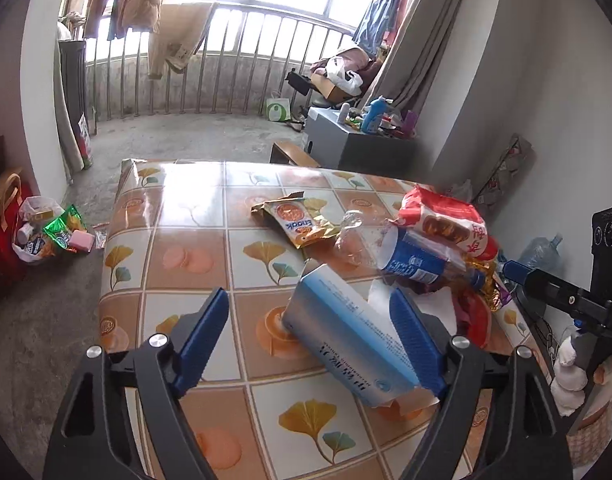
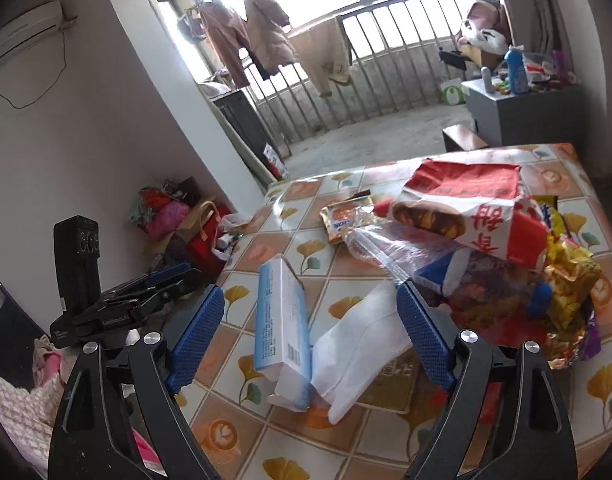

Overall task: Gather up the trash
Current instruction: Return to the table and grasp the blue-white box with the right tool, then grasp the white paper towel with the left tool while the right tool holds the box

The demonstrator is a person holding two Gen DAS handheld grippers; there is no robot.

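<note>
Tiled surface [image 1: 178, 248] carries all trash: box [image 1: 346, 332], bottle [image 1: 406, 256], wrappers; nothing collected, both jaws apart.

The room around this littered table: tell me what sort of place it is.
Probably a lived-in home by an enclosed balcony: clothes drying on the window railing, an air conditioner on the wall, snack wrappers on the patterned table.
</note>
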